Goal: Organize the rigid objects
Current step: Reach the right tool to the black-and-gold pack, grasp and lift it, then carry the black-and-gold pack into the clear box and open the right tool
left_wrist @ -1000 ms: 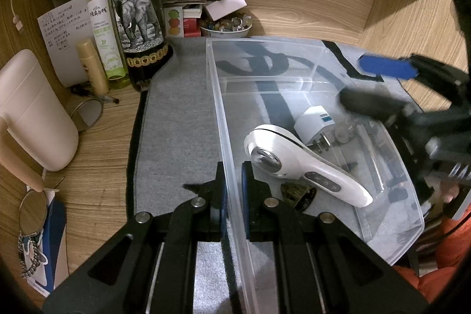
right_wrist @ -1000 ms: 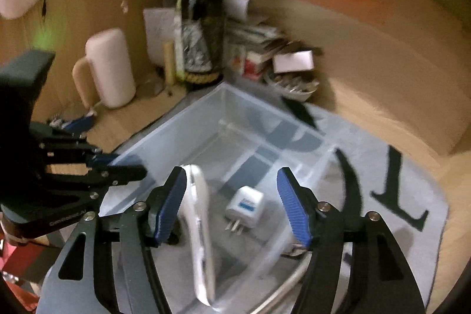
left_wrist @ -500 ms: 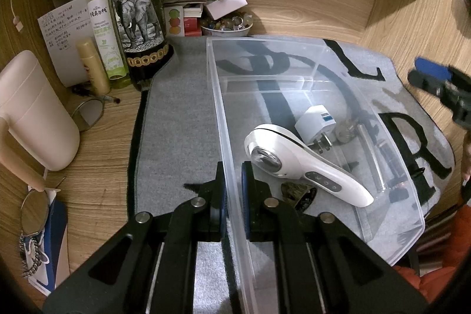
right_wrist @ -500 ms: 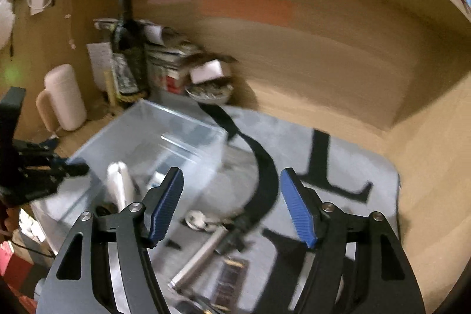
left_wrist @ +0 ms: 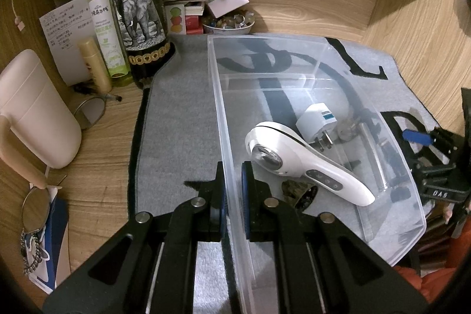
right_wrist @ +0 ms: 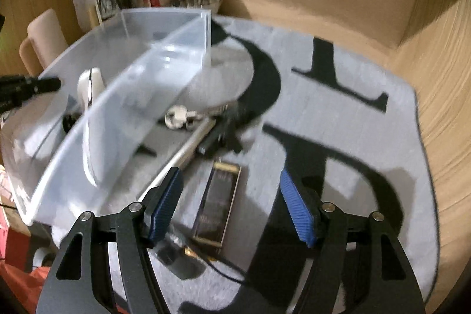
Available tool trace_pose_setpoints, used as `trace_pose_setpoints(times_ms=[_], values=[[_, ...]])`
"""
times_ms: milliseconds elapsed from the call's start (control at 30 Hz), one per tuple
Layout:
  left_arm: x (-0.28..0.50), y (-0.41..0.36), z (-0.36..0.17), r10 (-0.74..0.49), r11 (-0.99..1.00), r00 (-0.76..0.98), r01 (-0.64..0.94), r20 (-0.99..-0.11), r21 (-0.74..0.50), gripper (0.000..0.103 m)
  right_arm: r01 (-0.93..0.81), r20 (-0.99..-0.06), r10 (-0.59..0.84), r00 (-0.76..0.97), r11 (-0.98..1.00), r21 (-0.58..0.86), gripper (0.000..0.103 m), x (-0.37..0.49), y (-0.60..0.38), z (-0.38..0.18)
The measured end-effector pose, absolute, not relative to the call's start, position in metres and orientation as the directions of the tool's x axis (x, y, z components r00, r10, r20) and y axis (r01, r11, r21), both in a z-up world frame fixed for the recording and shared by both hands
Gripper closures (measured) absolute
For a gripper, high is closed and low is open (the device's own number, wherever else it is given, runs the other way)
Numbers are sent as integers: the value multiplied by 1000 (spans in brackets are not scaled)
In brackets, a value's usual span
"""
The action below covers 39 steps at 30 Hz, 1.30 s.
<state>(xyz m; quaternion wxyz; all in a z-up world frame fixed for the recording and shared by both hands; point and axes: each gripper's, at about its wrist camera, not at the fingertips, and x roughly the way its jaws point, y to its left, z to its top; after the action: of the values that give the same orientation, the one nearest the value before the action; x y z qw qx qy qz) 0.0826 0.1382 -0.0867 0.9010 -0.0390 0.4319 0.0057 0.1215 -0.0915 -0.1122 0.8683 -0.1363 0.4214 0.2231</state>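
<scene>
My left gripper point(left_wrist: 232, 193) is shut on the left wall of a clear plastic bin point(left_wrist: 217, 96). In the bin lie a white handheld device point(left_wrist: 297, 158), a white plug adapter point(left_wrist: 316, 119) and a small dark object point(left_wrist: 297, 192). My right gripper point(right_wrist: 232, 206) is open and empty, low over the grey mat, right of the bin point(right_wrist: 123, 96). Under and ahead of it lie a dark flat box point(right_wrist: 219, 205), a metal rod point(right_wrist: 179, 158), a white key-like piece point(right_wrist: 176, 116) and a black part point(right_wrist: 217, 137). The right gripper shows at the left wrist view's right edge point(left_wrist: 426, 143).
A wine bottle point(left_wrist: 138, 8), green spray bottle point(left_wrist: 106, 28), beige tube point(left_wrist: 94, 64), bowl of beads point(left_wrist: 229, 22) and papers crowd the back left corner. A beige mug point(left_wrist: 32, 108) and glasses point(left_wrist: 88, 114) sit left. Wooden walls enclose the desk behind and right.
My right gripper has left the bin, swung out to the right and come down low over the items on the mat. The left gripper has kept its hold on the bin wall.
</scene>
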Motion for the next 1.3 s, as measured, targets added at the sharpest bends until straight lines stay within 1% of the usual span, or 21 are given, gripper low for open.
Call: trace_pose_setpoints(times_ms=[167,200,267,300,333,367,400,733,1033,1300], values=[[83,138,-86,-22,997,626,-45,-780,-65,95,-498,-809,264,526,866,-41,39,121,-96,-125],[83,138,-86,-22,997,626,-45,-780,-64,95,-500,-810,266,522,865,-38,46,121,-96,-127],[83,137,-86,-21,997,625,-45,-780,-63,95,-522,-802,286,524,852,-38,54,120,-96,-129],[83,138,-86,-21,997,625,-45,-780,-63,95,-527,-799,287,529,849,-44,63,119,-96,-129],[82,138,-86,-21,997,625,-45,-781,-63,95,-533,-797,292,528,845,-43,68,118,-95,-129],[83,138,-86,-22,997,625,-45,-780,-64,95,-539,-796,302,524,842,-36,77,118,-95,-128],[82,138,-86,-21,997,625,-45,-780,-64,95,-539,-796,303,524,842,-34,81,119,-95,-127],[82,138,-86,-22,997,625,-45,-780,-65,95,-490,-752,294,590,870,-45,81,124,-106,-108],[82,137,-86,-20,997,625,-45,-780,-62,95,-460,-674,308,672,886,-54,81,127,-109,-73],[82,137,-87,-20,997,625,-45,-781,-62,95,-473,-600,342,724,878,-71,81,126,-99,-42]])
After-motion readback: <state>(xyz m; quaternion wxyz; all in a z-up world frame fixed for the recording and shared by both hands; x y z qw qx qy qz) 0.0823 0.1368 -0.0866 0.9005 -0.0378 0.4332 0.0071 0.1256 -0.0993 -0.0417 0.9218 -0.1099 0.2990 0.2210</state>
